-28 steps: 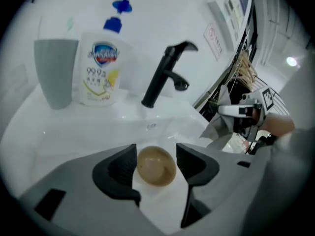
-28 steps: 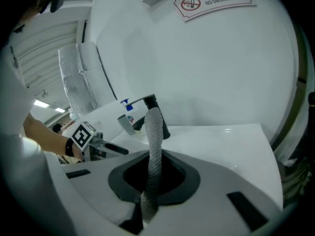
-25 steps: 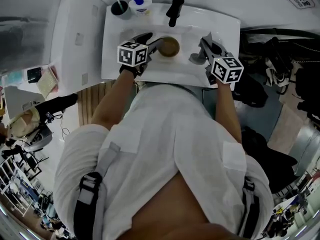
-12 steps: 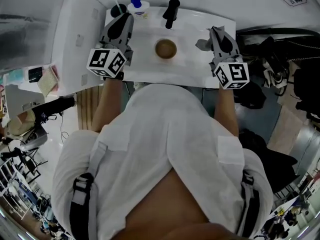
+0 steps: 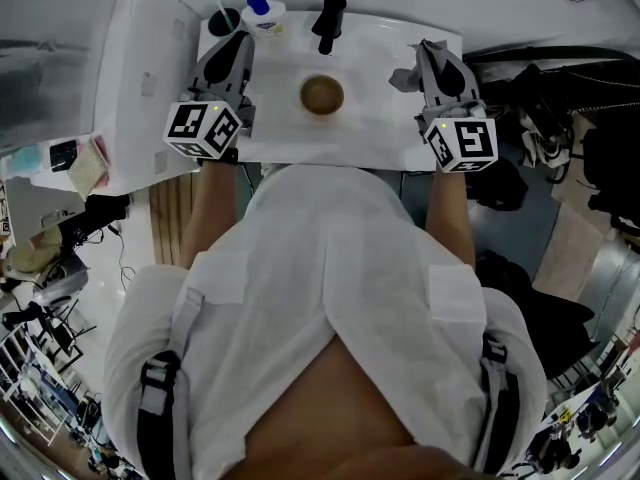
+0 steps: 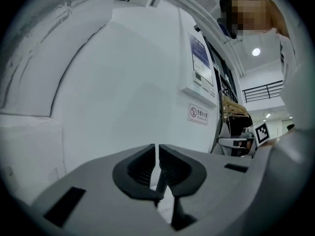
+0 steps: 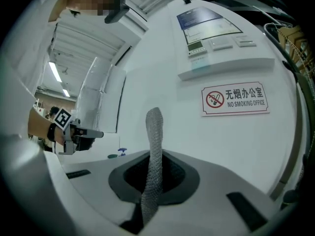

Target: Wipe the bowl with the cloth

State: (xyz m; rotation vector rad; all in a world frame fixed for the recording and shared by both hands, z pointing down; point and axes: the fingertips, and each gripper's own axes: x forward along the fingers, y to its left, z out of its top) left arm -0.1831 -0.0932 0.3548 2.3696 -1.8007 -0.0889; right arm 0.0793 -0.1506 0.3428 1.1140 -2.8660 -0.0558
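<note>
Holds both grippers level above the white sink (image 5: 380, 123). Leaves the brown bowl (image 5: 322, 95) upright in the basin at twelve o'clock, between the two tools and touching neither. Clamps a strip of grey cloth (image 7: 153, 132) in the right gripper (image 7: 153, 173) at one o'clock, one end poking up past the jaws. Shows the left gripper (image 6: 158, 168) at eleven o'clock, jaws just drawn together on nothing, near a dark cup (image 5: 222, 20) and a blue-capped bottle (image 5: 262, 10). Sets the black tap (image 5: 328, 20) just beyond the bowl.
</note>
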